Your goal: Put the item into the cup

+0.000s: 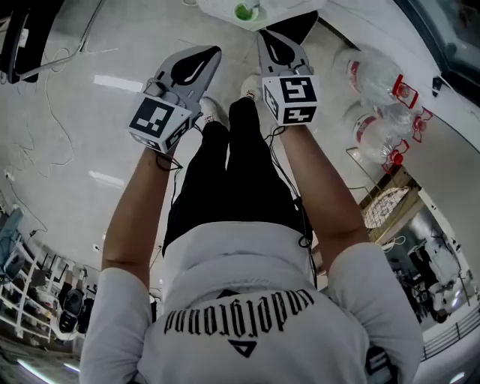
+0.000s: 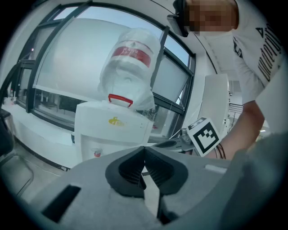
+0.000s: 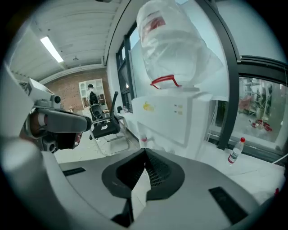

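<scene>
The left gripper has its jaws pressed together on nothing. The right gripper is the same, tips meeting and empty. Just beyond the right gripper's tip a small green object sits on a white surface — too small to identify. Only the gripper views show the water dispenser ahead, and only the head view shows the spare water jugs off to the right.

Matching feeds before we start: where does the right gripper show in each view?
Head view: right gripper at top centre, pointing up-frame.
Left gripper view: centre right, its marker cube facing the camera.
Right gripper view: bottom centre, its own jaws together with nothing between them.
Shared landmark: the water dispenser stands behind the jaws in both gripper views; I cannot place it in the head view.
</scene>
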Tool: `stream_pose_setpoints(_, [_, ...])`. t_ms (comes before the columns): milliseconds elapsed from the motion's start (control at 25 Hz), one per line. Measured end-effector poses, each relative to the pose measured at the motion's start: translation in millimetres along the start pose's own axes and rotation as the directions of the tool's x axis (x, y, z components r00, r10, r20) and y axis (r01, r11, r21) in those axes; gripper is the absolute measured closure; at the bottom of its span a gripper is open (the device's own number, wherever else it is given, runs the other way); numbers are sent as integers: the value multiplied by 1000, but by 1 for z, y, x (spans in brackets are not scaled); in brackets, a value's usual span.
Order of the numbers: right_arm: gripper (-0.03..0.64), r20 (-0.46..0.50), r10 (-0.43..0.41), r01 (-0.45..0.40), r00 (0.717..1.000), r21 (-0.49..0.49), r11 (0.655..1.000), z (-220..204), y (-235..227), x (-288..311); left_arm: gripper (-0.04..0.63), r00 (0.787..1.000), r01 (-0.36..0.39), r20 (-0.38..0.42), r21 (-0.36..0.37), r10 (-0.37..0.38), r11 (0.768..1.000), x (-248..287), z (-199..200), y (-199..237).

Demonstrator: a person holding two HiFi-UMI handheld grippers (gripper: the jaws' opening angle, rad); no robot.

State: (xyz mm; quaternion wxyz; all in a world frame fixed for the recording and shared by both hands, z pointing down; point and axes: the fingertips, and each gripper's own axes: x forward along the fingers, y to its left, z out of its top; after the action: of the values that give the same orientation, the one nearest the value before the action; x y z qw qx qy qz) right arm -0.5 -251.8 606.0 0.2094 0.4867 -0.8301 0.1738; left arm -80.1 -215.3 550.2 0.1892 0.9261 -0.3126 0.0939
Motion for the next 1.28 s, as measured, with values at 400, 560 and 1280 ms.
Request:
stream_pose_setpoints(400, [601,35,90,-88,995,-73,993,65,34,-90,580,1000,-14,18,36,13,999,-72,50,-38])
stream_pose_setpoints(560, [601,78,124,-114,989,-118,986,105,53,-125,580,997,-12,70,28,10,1000,-101,86,-53])
stream_pose_setpoints(1280, [601,218,197,-147,956,-227,963,210,133,-246,581,983,-23,182,108,3,994,-217,188,-95])
